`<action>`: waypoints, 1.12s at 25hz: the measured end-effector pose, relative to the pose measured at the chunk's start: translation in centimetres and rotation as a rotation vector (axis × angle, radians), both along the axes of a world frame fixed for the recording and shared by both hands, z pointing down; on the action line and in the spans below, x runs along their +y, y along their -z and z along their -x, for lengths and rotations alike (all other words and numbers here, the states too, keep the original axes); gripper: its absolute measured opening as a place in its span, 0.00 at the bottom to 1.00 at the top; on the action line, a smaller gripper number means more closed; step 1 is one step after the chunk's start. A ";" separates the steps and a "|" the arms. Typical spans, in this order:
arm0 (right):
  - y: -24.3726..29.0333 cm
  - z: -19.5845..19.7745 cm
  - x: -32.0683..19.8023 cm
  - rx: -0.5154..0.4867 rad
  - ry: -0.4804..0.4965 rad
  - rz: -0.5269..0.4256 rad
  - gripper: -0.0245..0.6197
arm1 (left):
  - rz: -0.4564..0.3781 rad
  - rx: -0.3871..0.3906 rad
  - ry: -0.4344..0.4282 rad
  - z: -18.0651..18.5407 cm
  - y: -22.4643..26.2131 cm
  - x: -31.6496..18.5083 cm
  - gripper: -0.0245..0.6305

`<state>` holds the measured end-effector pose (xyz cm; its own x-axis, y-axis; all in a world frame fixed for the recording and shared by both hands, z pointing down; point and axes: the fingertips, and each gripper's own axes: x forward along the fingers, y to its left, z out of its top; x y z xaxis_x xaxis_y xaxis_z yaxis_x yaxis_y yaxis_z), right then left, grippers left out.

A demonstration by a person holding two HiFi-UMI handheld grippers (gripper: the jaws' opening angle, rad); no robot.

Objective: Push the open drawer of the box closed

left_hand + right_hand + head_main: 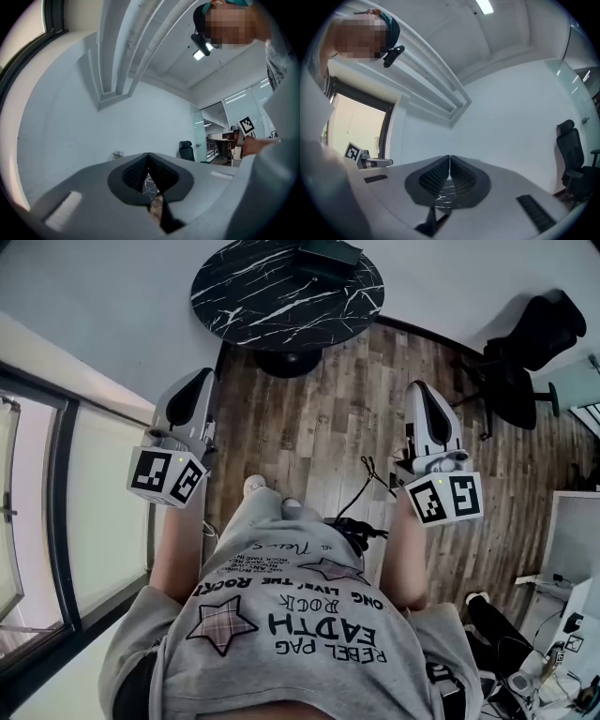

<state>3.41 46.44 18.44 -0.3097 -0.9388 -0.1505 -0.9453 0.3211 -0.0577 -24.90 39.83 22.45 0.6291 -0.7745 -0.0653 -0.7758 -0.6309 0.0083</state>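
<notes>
A dark box (pixel 328 251) lies at the far edge of a round black marble table (pixel 281 292), cut off by the top of the head view; I cannot make out its drawer. Both grippers are held level at chest height, well short of the table. My left gripper (pixel 204 374) is at the left and my right gripper (pixel 417 387) at the right, each with its marker cube nearest me. In the left gripper view the left gripper (pixel 148 157) is shut with nothing between its ribbed pads. The right gripper (pixel 450 159) is shut and empty too. Both point at a white wall.
I stand on a wooden floor (pixel 319 427). A black office chair (pixel 525 343) is at the far right, a tall window (pixel 56 512) runs along the left, cables (pixel 370 484) trail on the floor by my feet, and a white desk (pixel 572 549) stands at the right.
</notes>
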 end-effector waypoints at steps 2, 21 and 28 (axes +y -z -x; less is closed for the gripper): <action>-0.3 0.4 -0.3 -0.007 0.009 0.005 0.06 | 0.003 0.001 -0.004 -0.3 -0.2 -0.3 0.05; -0.5 1.7 -10.5 0.000 0.086 -0.001 0.06 | 0.005 0.050 -0.085 -4.9 -1.0 -12.8 0.05; 0.0 1.4 -17.3 -0.001 0.069 -0.002 0.06 | 0.007 0.054 -0.113 -6.0 -0.7 -20.2 0.05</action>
